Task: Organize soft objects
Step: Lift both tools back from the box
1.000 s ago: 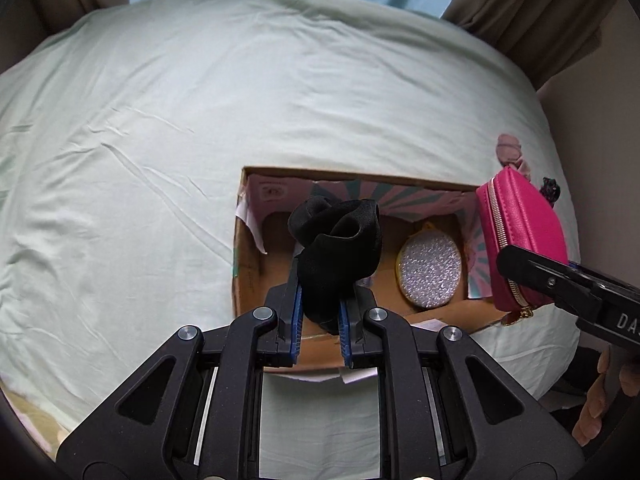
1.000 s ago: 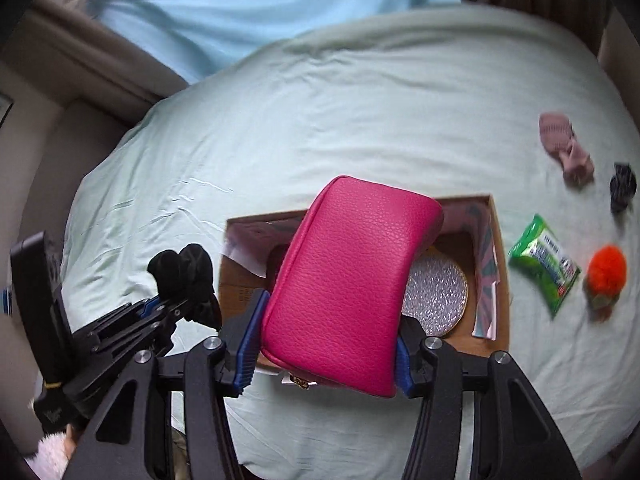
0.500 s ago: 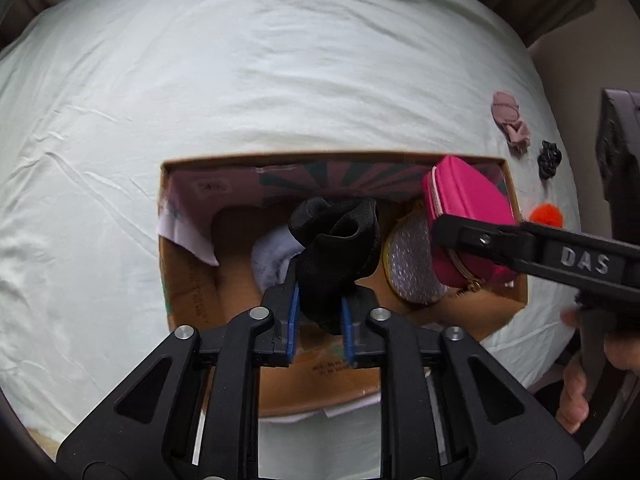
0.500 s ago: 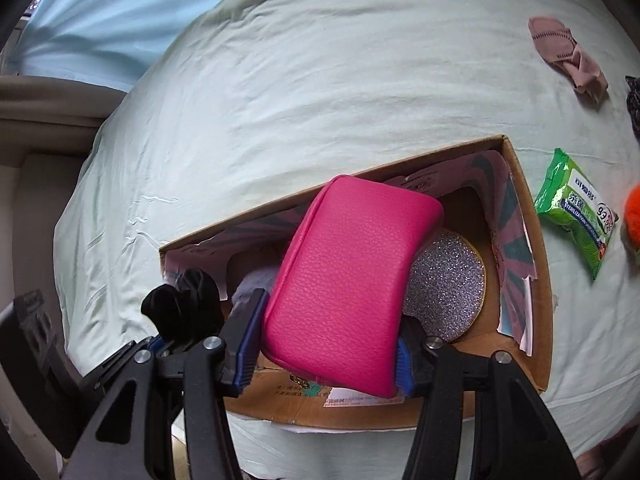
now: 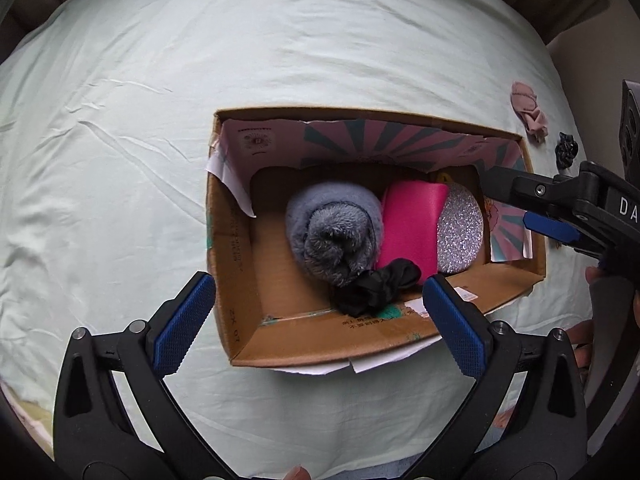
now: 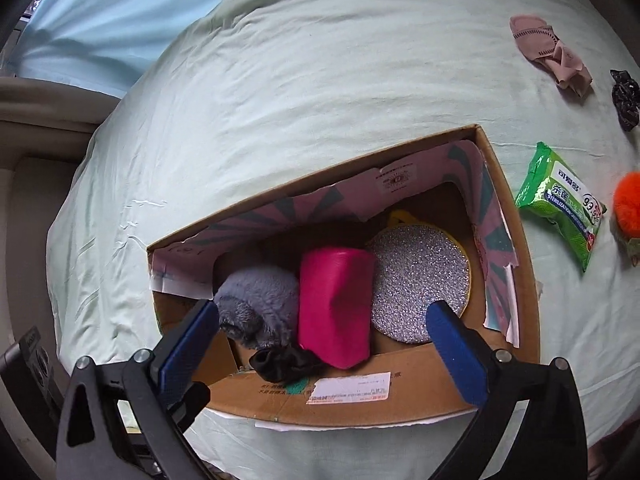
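A cardboard box (image 5: 236, 280) (image 6: 516, 248) lies on the pale green bed. Inside it stand a grey fuzzy roll (image 5: 332, 232) (image 6: 256, 300), a pink pouch (image 5: 408, 228) (image 6: 336, 304), a glittery silver round piece (image 5: 460, 232) (image 6: 416, 280) and a black fabric piece (image 5: 376, 288) (image 6: 284, 364) at the near wall. My left gripper (image 5: 320, 312) is open and empty above the box's near edge. My right gripper (image 6: 324, 344) is open and empty over the box; it also shows at the right of the left wrist view (image 5: 560, 216).
On the bed right of the box lie a green wipes pack (image 6: 560, 208), an orange pompom (image 6: 628, 204), a dusty pink sock (image 6: 552, 52) (image 5: 528, 112) and a black scrunchie (image 6: 624, 96) (image 5: 566, 154). A light blue cloth (image 6: 120, 12) lies beyond the bed.
Both grippers have opened. The black fabric piece dropped from my left gripper into the box, and the pink pouch left my right gripper and now stands in the box.
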A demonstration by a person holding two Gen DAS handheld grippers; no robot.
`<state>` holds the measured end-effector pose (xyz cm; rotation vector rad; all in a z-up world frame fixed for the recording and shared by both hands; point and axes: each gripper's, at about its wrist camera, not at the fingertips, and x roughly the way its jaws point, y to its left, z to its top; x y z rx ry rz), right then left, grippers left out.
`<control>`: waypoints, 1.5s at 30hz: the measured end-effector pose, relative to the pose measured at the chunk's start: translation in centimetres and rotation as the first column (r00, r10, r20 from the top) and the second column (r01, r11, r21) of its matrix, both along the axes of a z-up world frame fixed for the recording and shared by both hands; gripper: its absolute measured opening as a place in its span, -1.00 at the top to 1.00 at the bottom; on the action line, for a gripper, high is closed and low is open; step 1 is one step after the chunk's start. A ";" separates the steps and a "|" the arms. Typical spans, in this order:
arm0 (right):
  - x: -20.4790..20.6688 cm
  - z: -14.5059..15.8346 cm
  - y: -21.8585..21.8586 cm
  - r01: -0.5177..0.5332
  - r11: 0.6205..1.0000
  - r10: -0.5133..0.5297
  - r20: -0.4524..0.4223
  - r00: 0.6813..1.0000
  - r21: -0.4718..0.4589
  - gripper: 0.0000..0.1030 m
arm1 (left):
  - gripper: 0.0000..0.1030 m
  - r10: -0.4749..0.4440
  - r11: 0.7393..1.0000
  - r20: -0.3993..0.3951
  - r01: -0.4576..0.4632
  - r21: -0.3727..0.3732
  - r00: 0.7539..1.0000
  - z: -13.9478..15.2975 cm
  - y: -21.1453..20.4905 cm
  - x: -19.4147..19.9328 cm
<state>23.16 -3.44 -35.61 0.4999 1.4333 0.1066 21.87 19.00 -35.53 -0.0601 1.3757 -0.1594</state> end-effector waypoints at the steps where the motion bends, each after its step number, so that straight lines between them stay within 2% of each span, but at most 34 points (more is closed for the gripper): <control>1: -0.1 0.2 0.0 -0.001 1.000 0.001 0.006 1.000 -0.003 -1.00 | -0.99 0.000 1.000 0.007 0.000 0.000 1.000 0.3 0.1 -0.1; 13: -2.7 5.3 0.4 -0.022 0.999 0.027 0.104 0.994 -0.043 -1.00 | -1.00 0.019 1.000 0.112 -0.020 0.009 0.994 5.9 1.0 -3.4; 19: -5.1 10.1 0.9 -0.085 0.986 0.112 0.199 0.974 -0.141 -1.00 | -0.99 0.033 0.999 0.192 -0.032 -0.007 0.981 10.4 1.6 -5.7; 28: -9.8 18.4 0.3 -0.099 0.964 0.183 0.348 0.920 -0.246 -1.00 | -1.00 0.054 0.998 0.353 -0.062 0.009 0.934 18.4 1.5 -9.7; 33: -13.4 22.7 -1.6 -0.046 0.955 0.176 0.434 0.883 -0.293 -1.00 | -1.00 0.038 0.997 0.434 -0.061 0.040 0.900 22.0 0.2 -12.2; 41: -18.4 26.5 -6.4 0.042 0.939 0.152 0.522 0.839 -0.342 -1.00 | -1.00 0.031 0.998 0.525 -0.053 0.026 0.851 26.2 -3.8 -15.9; 45: -20.5 27.8 -9.1 0.069 0.927 0.154 0.543 0.825 -0.368 -1.00 | -1.00 0.033 0.999 0.542 -0.047 0.012 0.840 27.2 -6.4 -17.1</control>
